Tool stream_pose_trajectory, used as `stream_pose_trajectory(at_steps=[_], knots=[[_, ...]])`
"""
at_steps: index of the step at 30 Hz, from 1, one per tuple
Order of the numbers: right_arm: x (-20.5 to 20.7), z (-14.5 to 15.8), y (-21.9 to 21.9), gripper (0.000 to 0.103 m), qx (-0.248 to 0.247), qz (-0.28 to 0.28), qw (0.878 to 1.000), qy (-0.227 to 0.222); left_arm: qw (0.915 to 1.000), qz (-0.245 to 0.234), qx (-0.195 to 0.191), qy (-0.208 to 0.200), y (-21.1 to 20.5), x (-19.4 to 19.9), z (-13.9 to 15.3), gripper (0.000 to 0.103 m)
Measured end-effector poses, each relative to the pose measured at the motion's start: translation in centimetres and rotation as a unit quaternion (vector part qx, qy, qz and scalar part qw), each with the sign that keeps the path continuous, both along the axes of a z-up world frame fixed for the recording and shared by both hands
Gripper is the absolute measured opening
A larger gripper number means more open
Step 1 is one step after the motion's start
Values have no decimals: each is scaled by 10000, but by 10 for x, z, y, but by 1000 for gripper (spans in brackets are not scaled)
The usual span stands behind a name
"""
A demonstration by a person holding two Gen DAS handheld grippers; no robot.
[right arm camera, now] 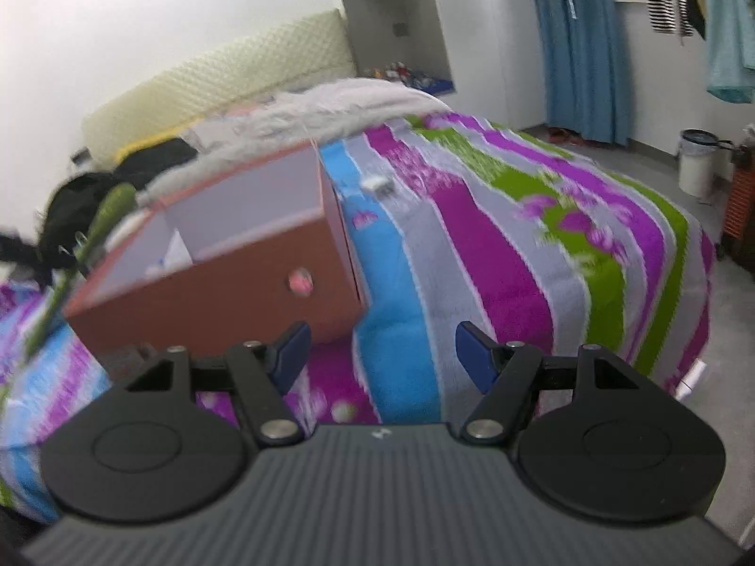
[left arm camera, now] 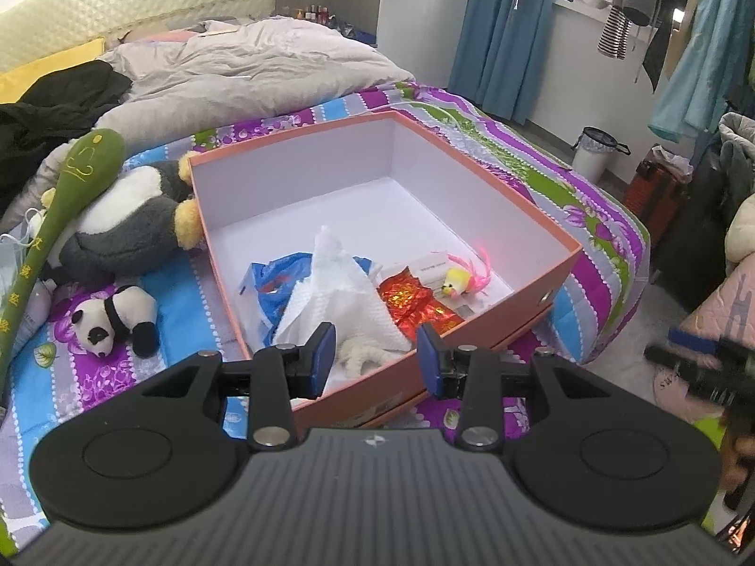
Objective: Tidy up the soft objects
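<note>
An orange box (left arm camera: 542,259) with a white inside sits on the striped bedspread (left arm camera: 590,217). In it lie a white paper towel (left arm camera: 339,292), a blue plastic bag (left arm camera: 273,283), a red foil wrapper (left arm camera: 410,297) and a small yellow-and-pink fluffy toy (left arm camera: 460,278). Left of the box lie a grey-and-white penguin plush (left arm camera: 127,217), a small panda plush (left arm camera: 113,320) and a long green padded stick (left arm camera: 56,217). My left gripper (left arm camera: 377,356) hovers open over the box's near wall, with a white fluffy piece (left arm camera: 363,353) below the gap. My right gripper (right arm camera: 382,353) is open over the bedspread, to the right of the box (right arm camera: 212,283); this view is blurred.
A grey duvet (left arm camera: 245,61) and black clothing (left arm camera: 52,104) cover the far half of the bed. A small white object (right arm camera: 377,184) lies on the bedspread beyond the box. On the floor to the right stand a white bin (left arm camera: 592,151) and an orange crate (left arm camera: 656,188). Clothes hang above (left arm camera: 660,4).
</note>
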State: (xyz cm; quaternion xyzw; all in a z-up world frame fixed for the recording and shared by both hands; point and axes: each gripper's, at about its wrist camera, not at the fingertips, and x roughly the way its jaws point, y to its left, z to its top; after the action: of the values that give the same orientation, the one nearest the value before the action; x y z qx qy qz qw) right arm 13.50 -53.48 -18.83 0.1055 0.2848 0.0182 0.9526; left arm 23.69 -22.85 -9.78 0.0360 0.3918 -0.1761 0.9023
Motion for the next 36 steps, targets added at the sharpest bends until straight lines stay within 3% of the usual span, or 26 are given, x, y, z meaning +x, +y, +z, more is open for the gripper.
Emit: stream_pose_trajectory(at_steps=[6,11,14,17,19,21,25,30,36], knots=[[-34,-61,29,69,135,-263,9984,473,9999,54,89,-56,8,0,-2,44],[-67,-123,44,65,407,-447,9900,1275,9998,100,175,-85,10,-1,-2,44],[-88,-158,53,62,233,-405,9846,1687,9996,127,256,-80,9,-1,-3,44],[-108,-192,57,61,395,-320,9773,2059,9993,125,347,-47,6,-1,-5,44],[-118,-208,71,49,101,8,9773,2117,9991,111,412,-40,1,-1,-5,44],[-126,-221,88,50,-102,309,9748,2208,9987,103,492,-44,-3,-3,-5,44],[-135,-240,105,50,80,702,9709,2290,9980,29,624,-58,-13,-7,-4,44],[-131,-276,132,50,-403,1318,9644,2256,9975,-48,706,-72,-24,-8,-5,44],[-123,-308,145,50,-360,1782,9553,2330,9962,-137,839,-193,-28,-11,0,44]])
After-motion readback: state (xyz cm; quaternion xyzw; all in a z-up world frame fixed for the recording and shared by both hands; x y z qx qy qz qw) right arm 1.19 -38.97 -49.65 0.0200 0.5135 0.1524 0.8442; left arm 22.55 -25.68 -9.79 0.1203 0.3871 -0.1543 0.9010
